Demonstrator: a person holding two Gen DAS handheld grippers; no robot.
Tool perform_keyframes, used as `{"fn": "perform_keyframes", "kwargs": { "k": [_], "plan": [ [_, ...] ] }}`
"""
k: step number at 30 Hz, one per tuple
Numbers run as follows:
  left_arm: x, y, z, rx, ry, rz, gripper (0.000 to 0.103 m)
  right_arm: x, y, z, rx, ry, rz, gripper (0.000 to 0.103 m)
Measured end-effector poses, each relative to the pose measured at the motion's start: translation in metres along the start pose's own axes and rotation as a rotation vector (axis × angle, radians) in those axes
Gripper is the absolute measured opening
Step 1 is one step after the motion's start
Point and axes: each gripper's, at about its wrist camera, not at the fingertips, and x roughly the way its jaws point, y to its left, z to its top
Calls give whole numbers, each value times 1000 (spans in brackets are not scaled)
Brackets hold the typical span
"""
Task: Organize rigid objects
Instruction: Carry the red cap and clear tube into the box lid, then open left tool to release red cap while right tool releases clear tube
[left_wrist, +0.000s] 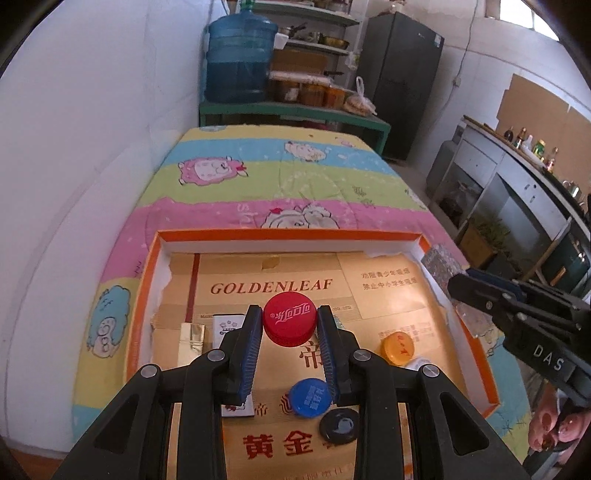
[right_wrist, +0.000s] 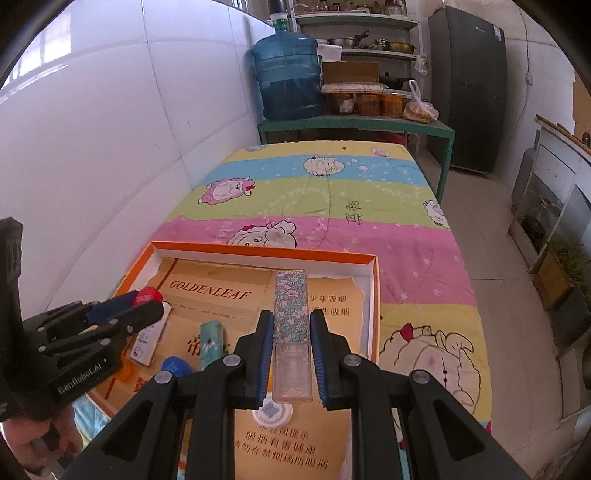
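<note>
Red cap (left_wrist: 289, 319): pinched between the left gripper (left_wrist: 289, 325) fingers, held above the orange tray (left_wrist: 142, 295); grip sits on the ribbed rim only, near the fingertips, so a small twist could squirt it out.
Left gripper: pressed together on the red cap, pads touching both sides; a drop from here lands on the gold cardboard lining and probably rolls.
White box (left_wrist: 227, 325): lying in the tray just left of the left fingers, partly hidden; could get clipped if that gripper comes down.
Blue cap (left_wrist: 308, 398): on the lining under the left gripper, touching or nearly touching the dark lid (left_wrist: 340, 425); a lowered finger could knock both.
Orange cap (left_wrist: 397, 349): loose toward the tray's right side, near the right gripper's path.
Floral case (right_wrist: 291, 325): long, with a clear end, clamped by the right gripper (right_wrist: 292, 354); held along its length, far end sticking out forward over the tray, so it may pivot or slip.
Right gripper: pinching the floral case; the two grippers are close, collision risk if both descend.
Teal box (right_wrist: 211, 343): in the tray left of the case, could be bumped.
</note>
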Motion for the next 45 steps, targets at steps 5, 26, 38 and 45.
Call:
{"fn": "perform_keyframes", "kwargs": {
  "k": [5,26,38,45],
  "plan": [
    [19,-4,-5,13,36,12,31,16,-3,1,-8,23,10,20],
    [43,-10,-16,42,81,41,31,53,-8,-10,-18,99,27,20],
    [43,-12,-18,58,76,54,31,60,-8,-13,-24,121,16,20],
    [43,-9,-17,44,82,35,34,62,-8,-14,-22,122,17,21]
  ]
}}
